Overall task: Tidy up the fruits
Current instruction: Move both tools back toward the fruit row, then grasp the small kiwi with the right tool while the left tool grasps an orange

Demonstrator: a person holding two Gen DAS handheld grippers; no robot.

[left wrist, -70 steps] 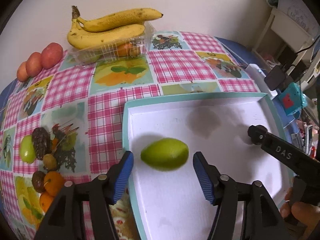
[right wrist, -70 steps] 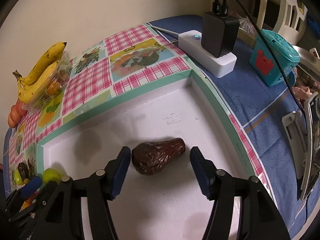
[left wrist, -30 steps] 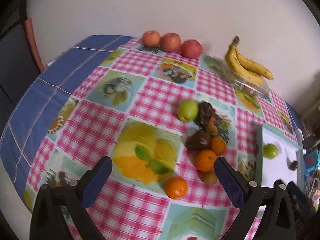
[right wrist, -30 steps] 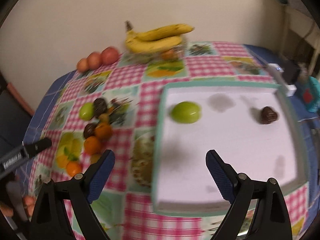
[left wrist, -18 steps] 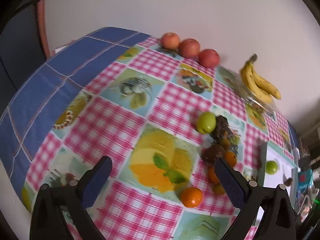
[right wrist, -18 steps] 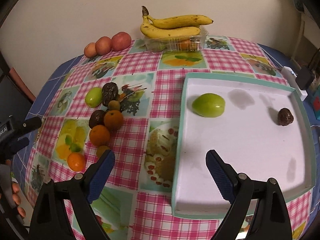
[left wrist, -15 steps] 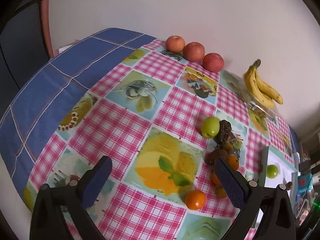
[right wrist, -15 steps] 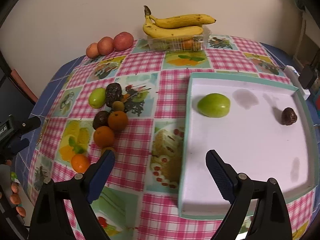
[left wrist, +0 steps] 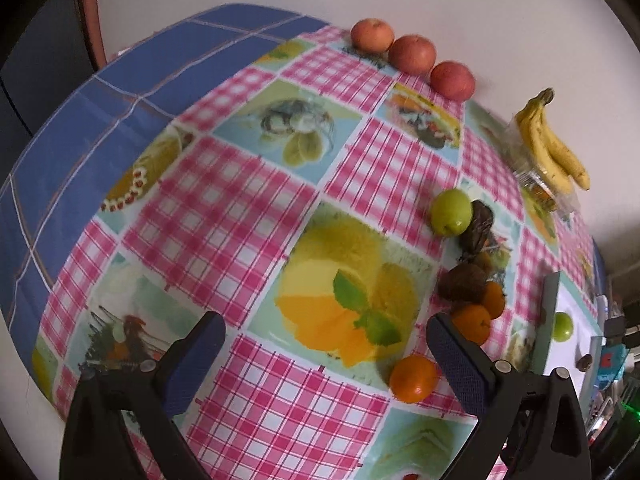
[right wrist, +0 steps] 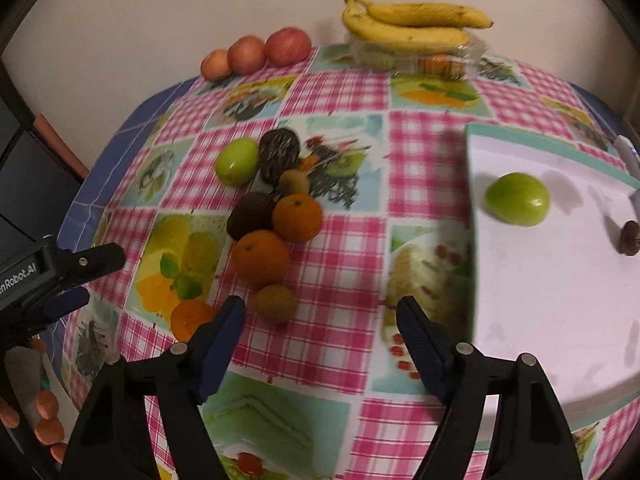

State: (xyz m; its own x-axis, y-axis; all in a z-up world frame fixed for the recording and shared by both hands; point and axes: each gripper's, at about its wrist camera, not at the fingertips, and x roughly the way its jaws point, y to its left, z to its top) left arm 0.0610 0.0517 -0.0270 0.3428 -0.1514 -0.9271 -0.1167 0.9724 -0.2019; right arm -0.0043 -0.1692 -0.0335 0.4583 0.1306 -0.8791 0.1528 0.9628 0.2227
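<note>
Over tablecloth [right wrist: 344,240], both tools [left wrist: 326,344] [right wrist: 320,320] hover agape, empty.

Pink-checked oilcloth with printed fruit panels [right wrist: 344,240] covers table. Blue checked cloth [left wrist: 100,112] shows beyond oilcloth's left edge. Plain pale wall [right wrist: 160,8] rises behind oilcloth's far edge.

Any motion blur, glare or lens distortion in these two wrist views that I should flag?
Right wrist view: the white tray has a smeared near edge and the checks beside it are soft, while the right gripper is sharp. Left wrist view: sharper on the whole, though strong fisheye bows the tablecloth into a dome. Both: dark corner vignetting, soft even light, no strong glare.
</note>
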